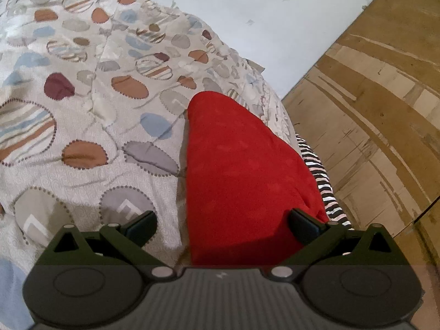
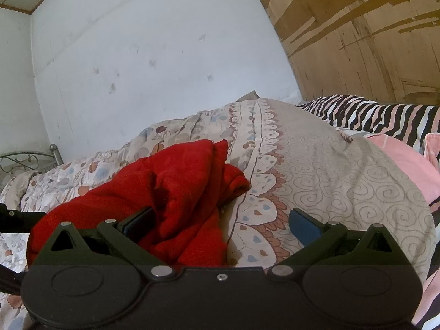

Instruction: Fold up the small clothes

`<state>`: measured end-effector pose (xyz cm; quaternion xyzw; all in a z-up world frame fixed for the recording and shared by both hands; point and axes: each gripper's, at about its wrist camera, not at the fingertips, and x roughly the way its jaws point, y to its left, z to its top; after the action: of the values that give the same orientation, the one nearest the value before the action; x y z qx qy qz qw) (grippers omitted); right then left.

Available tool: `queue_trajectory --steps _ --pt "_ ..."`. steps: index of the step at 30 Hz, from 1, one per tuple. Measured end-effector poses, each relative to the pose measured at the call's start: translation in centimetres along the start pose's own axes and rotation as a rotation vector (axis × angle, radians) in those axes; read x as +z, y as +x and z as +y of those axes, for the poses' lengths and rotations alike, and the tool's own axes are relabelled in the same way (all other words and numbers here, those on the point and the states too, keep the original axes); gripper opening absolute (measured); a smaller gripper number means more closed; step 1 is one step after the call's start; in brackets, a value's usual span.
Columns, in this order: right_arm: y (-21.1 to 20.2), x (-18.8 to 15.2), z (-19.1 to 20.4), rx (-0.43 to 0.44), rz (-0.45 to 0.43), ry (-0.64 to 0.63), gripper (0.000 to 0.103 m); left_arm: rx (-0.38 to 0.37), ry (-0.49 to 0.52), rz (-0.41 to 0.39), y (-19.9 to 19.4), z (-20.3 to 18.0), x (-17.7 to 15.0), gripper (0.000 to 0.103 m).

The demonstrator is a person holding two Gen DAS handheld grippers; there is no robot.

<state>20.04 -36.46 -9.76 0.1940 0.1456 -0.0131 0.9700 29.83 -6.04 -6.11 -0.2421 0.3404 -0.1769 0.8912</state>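
A red garment (image 1: 242, 170) lies on a patterned quilt (image 1: 90, 104) on a bed. In the left wrist view it looks smooth and long, and runs away from my left gripper (image 1: 222, 225). That gripper is open, its jaws wide on either side of the near end of the cloth. In the right wrist view the red garment (image 2: 176, 181) is bunched in folds. My right gripper (image 2: 220, 225) is open; its left finger (image 2: 137, 222) rests against the cloth, its right finger (image 2: 305, 225) is over the quilt (image 2: 330, 176).
A zebra-striped pillow (image 2: 379, 115) and a pink cloth (image 2: 407, 159) lie at the right by a wooden headboard (image 2: 357, 41). A white wall (image 2: 151, 55) is behind the bed. A metal bed rail (image 2: 27, 159) stands at the far left.
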Motion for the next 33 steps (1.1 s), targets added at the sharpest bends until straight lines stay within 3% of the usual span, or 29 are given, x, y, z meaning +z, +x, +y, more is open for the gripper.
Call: queue_trajectory --steps 9,12,17,23,26,30,33 --pt "-0.2 0.4 -0.4 0.019 0.006 0.026 0.103 0.023 0.048 -0.021 -0.5 -0.4 0.0 0.103" --pt "-0.7 2.4 -0.6 0.025 0.056 0.047 0.103 0.052 0.088 -0.047 -0.8 -0.7 -0.2 0.103" --pt "-1.0 6.2 0.0 0.063 0.055 -0.013 0.103 0.078 0.141 -0.072 -1.0 -1.7 -0.7 0.103" --pt "1.8 7.5 1.4 0.178 0.206 -0.018 0.103 0.088 0.182 -0.081 -1.4 -2.0 -1.0 0.103" --pt "2.9 6.5 1.9 0.073 0.245 -0.113 0.103 0.066 0.187 -0.061 -1.4 -1.8 -0.8 0.103" --pt "2.6 5.8 0.3 0.048 0.236 -0.083 0.103 0.015 0.176 -0.062 -2.4 -1.4 0.1 0.102" --pt "1.9 5.3 -1.0 -0.012 0.244 -0.102 0.103 -0.145 0.14 -0.139 -3.9 -0.7 0.9 0.102"
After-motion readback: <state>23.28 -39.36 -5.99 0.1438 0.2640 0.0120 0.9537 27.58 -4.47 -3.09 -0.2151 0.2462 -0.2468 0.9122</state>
